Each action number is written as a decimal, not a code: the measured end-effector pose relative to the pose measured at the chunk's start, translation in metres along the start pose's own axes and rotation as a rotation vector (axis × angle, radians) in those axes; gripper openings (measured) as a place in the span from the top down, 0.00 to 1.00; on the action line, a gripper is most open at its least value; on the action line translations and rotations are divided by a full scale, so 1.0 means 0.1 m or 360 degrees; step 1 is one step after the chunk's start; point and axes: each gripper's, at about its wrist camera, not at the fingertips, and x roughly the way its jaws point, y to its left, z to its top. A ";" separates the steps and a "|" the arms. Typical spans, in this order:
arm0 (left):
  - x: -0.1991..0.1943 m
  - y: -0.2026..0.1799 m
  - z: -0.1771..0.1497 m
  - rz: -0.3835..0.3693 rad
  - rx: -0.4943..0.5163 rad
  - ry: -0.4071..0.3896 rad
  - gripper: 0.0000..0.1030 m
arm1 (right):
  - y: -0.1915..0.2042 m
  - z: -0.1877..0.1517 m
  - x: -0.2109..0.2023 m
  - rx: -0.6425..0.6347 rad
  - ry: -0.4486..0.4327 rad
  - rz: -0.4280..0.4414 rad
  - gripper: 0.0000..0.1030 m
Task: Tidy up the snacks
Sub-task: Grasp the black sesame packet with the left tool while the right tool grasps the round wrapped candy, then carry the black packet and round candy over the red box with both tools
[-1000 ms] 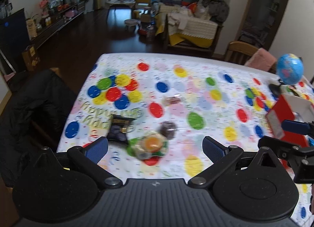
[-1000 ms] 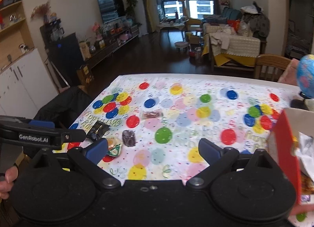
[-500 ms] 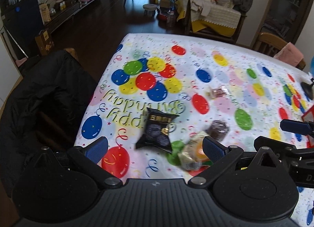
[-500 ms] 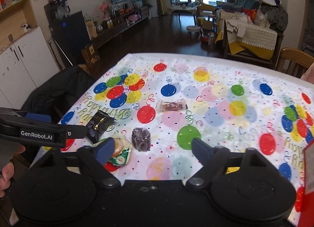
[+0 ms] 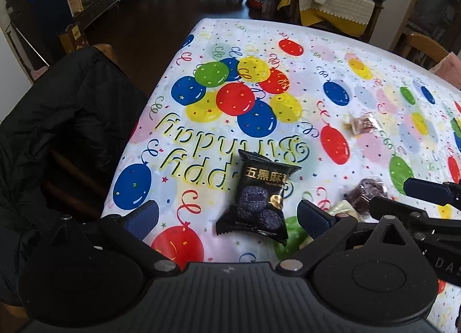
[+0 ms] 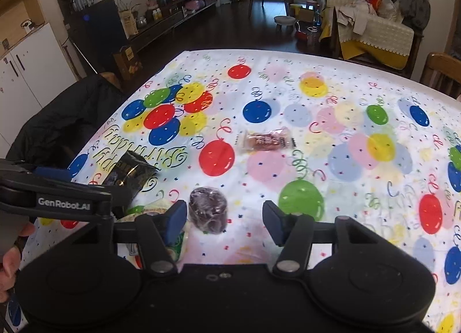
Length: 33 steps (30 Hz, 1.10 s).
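black snack packet [image 5: 259, 197] flat on balloon-print bench [image 5: 317, 53], between spread, empty left gripper [image 5: 227, 216] fingers; brown wrapped sweet [image 6: 208, 208] between closing right gripper [image 6: 224, 222] fingers, seemingly untouched; reddish wrapped candy [image 6: 266, 140] farther back

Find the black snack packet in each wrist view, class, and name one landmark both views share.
Left wrist: black snack packet, lower centre, between the open claw's fingers.
Right wrist: same packet, left edge, partly behind the other claw's arm.
Shared landmark: the balloon cluster above "Happy Birthday".
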 end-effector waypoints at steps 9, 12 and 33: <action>0.15 -0.06 0.01 0.0014 0.0030 0.0034 0.05 | 0.05 0.02 0.16 0.0013 0.0030 0.0020 0.59; 0.17 -0.06 0.01 0.0008 0.0035 0.0038 0.16 | 0.05 0.04 0.17 0.0036 0.0043 0.0062 0.69; -0.21 -0.03 -0.05 0.0020 -0.0013 0.0013 0.57 | -0.04 -0.05 -0.31 0.0074 -0.0053 0.0077 0.72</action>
